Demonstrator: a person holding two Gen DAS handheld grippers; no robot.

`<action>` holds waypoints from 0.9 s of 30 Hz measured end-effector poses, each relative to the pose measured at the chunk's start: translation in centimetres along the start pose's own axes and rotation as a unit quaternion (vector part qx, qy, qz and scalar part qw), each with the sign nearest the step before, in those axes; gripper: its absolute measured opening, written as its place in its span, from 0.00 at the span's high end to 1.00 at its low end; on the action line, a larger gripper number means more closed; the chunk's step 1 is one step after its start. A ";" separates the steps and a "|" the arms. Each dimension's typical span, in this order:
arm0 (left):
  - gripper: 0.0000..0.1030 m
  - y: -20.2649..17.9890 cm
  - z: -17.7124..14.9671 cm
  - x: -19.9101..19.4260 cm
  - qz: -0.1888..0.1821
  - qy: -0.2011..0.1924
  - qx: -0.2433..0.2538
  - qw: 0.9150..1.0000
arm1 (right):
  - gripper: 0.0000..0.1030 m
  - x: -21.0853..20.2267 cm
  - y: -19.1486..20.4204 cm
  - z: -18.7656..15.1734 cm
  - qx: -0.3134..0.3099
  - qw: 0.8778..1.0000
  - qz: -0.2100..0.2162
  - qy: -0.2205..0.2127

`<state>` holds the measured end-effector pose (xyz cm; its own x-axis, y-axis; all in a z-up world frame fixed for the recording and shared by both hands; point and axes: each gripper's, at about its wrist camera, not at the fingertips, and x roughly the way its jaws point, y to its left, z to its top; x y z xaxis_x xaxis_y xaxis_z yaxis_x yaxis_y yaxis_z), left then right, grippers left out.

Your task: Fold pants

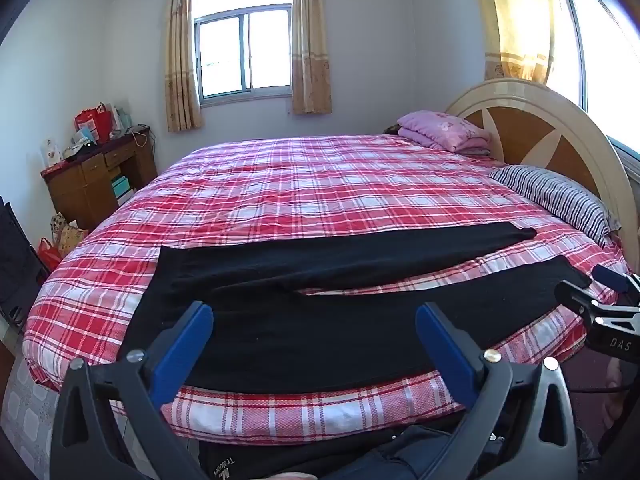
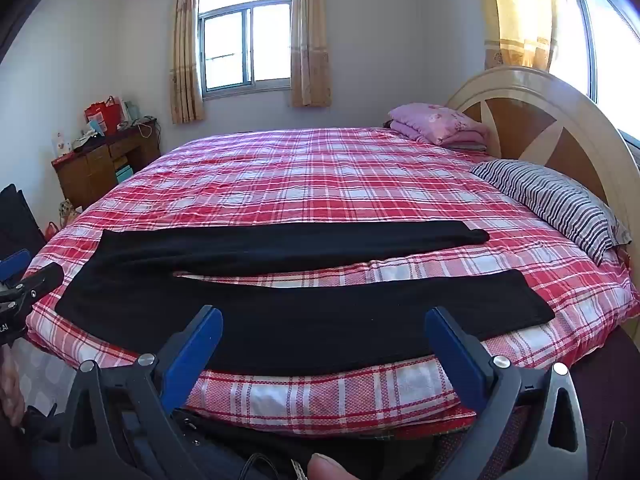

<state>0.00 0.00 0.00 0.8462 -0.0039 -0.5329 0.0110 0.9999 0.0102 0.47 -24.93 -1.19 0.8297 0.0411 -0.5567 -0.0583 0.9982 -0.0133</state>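
Note:
Black pants (image 1: 320, 320) lie flat on the red plaid bed (image 1: 300, 184), waist to the left, two legs spread out to the right; they also show in the right wrist view (image 2: 304, 320). My left gripper (image 1: 314, 316) is open and empty, held at the near bed edge over the waist part. My right gripper (image 2: 324, 320) is open and empty, at the near edge in front of the near leg. The right gripper also shows at the right of the left wrist view (image 1: 600, 292). The left gripper shows at the left of the right wrist view (image 2: 24, 280).
A striped pillow (image 2: 556, 200) and a folded pink blanket (image 2: 440, 122) lie by the round headboard (image 2: 560, 120) on the right. A cluttered wooden desk (image 1: 96, 176) stands at the far left wall. A dark object (image 1: 16, 264) stands at the left beside the bed.

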 end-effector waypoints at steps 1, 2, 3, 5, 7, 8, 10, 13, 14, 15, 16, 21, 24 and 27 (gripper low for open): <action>0.00 0.0 0.0 0.0 -0.003 0.001 -0.005 1.000 | 0.01 0.0 0.0 0.0 0.000 1.000 0.000 0.000; 0.00 0.1 0.0 0.0 -0.005 0.003 -0.009 1.000 | 0.01 0.0 0.0 0.0 0.001 1.000 0.000 -0.001; 0.00 0.1 0.0 0.0 -0.005 0.002 -0.008 1.000 | 0.01 0.1 0.1 0.0 0.001 1.000 0.001 0.000; 0.00 0.1 0.0 0.1 -0.004 0.001 -0.005 1.000 | 0.01 0.1 0.1 -0.1 0.001 1.000 0.000 0.000; 0.00 -0.1 0.0 0.1 -0.003 0.000 -0.002 1.000 | 0.01 0.1 0.1 -0.1 0.001 1.000 0.000 0.000; 0.00 0.0 0.2 -0.1 -0.001 0.000 -0.002 1.000 | 0.01 0.1 0.2 -0.1 0.001 1.000 0.000 0.000; 0.00 0.1 0.2 0.0 -0.001 0.000 -0.002 1.000 | 0.01 -0.1 -0.1 0.1 0.001 1.000 0.001 0.001; 0.00 0.1 0.1 -0.1 0.000 -0.003 -0.001 1.000 | 0.01 -0.2 -0.2 0.1 0.001 1.000 0.001 0.000; 0.00 0.1 0.1 -0.1 0.000 -0.003 -0.001 1.000 | 0.01 -0.2 -0.2 0.1 0.001 1.000 0.001 0.000; 0.00 0.1 0.1 -0.1 0.000 -0.003 -0.001 1.000 | 0.01 -0.3 -0.2 0.1 0.001 1.000 0.001 0.000; 0.00 0.1 0.1 -0.1 0.000 -0.003 -0.001 1.000 | 0.01 0.0 -0.1 -0.1 0.002 1.000 0.000 0.001; 0.00 0.1 0.1 -0.1 -0.001 -0.002 -0.002 1.000 | 0.01 0.2 -0.4 -0.1 0.002 1.000 0.001 0.002; 0.00 -0.1 -0.1 -0.2 0.000 -0.002 -0.002 1.000 | 0.01 0.3 -0.2 -0.1 0.001 1.000 0.001 0.003; 0.00 -0.1 -0.3 -0.1 0.000 -0.001 -0.003 1.000 | 0.01 0.5 -0.1 -0.2 0.002 1.000 0.000 0.005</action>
<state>-0.25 -0.13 -0.23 0.8472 -0.0034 -0.5313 0.0075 1.0000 0.0055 0.79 -24.99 -1.64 0.8245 0.0407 -0.5644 -0.0564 0.9984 -0.0104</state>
